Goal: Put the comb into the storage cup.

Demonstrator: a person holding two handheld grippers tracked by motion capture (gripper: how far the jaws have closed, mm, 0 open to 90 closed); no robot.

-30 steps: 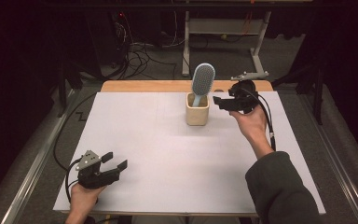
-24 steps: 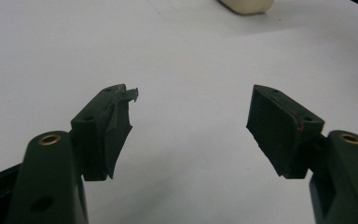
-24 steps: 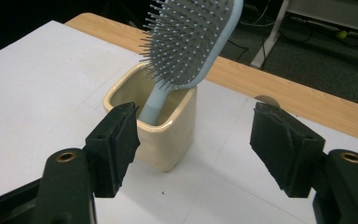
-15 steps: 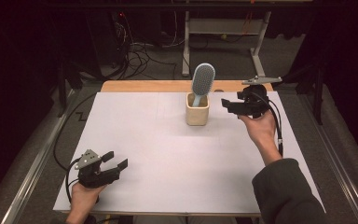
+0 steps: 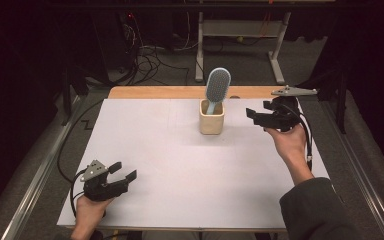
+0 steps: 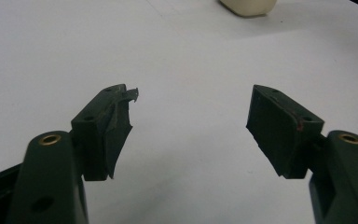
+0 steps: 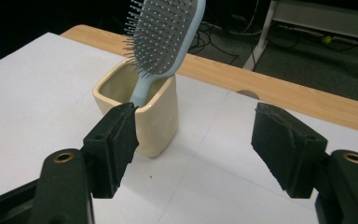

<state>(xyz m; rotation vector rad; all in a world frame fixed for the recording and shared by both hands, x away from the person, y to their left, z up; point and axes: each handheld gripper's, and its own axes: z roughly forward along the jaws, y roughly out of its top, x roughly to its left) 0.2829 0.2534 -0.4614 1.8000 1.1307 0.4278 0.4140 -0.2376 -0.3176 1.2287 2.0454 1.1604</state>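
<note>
A light-blue hairbrush (image 5: pixel 217 88) stands handle-down, leaning, in a cream square cup (image 5: pixel 212 118) at the worktop's (image 5: pixel 180 150) far middle. The right gripper (image 5: pixel 256 116) hangs just beside the cup, fingers spread with nothing between them. The left gripper (image 5: pixel 122 171) rests at the near left edge, fingers likewise apart and empty.

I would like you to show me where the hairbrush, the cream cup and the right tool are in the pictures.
hairbrush (image 7: pixel 165 32), right gripper view, on the bristle side of its head.
cream cup (image 5: pixel 211 122), high view, on its front wall.
right tool (image 5: pixel 252 115), high view, midway between its fingertips.
</note>
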